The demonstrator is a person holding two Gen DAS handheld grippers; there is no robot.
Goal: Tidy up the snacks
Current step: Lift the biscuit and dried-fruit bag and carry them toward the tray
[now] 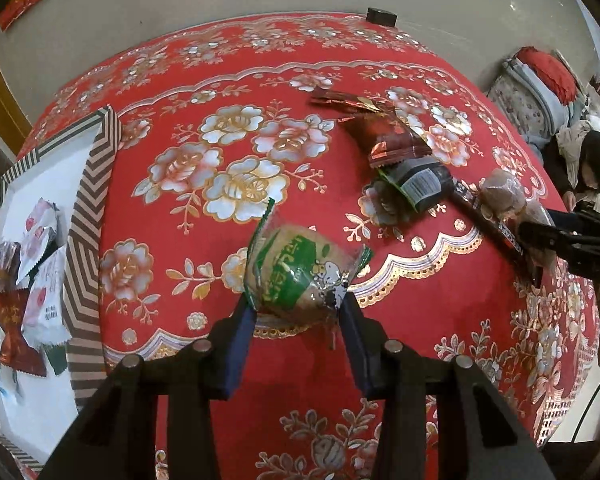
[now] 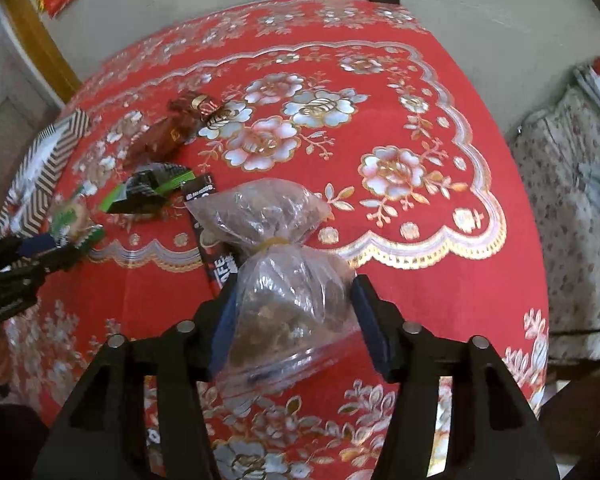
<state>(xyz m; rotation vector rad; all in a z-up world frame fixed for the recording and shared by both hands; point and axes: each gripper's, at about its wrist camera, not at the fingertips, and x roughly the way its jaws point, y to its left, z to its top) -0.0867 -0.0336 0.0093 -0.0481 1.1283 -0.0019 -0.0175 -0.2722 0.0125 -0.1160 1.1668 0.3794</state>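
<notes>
My left gripper (image 1: 298,312) is shut on a round cake in a clear wrapper with green print (image 1: 300,270), held above the red floral tablecloth (image 1: 204,264). My right gripper (image 2: 292,312) is shut on a clear plastic bag of brown snacks (image 2: 284,280) tied with a yellow band. The striped box (image 1: 88,216) with a white inside sits at the left and holds several packets (image 1: 40,280). On the cloth lie brown-red packets (image 1: 384,132), a black-and-green packet (image 1: 416,188) and a long dark stick packet (image 1: 492,224).
A small black block (image 1: 381,16) sits at the table's far edge by the wall. A person (image 1: 592,168) sits off the table's right side near a quilted seat (image 2: 568,200). The left gripper also shows in the right wrist view (image 2: 28,256).
</notes>
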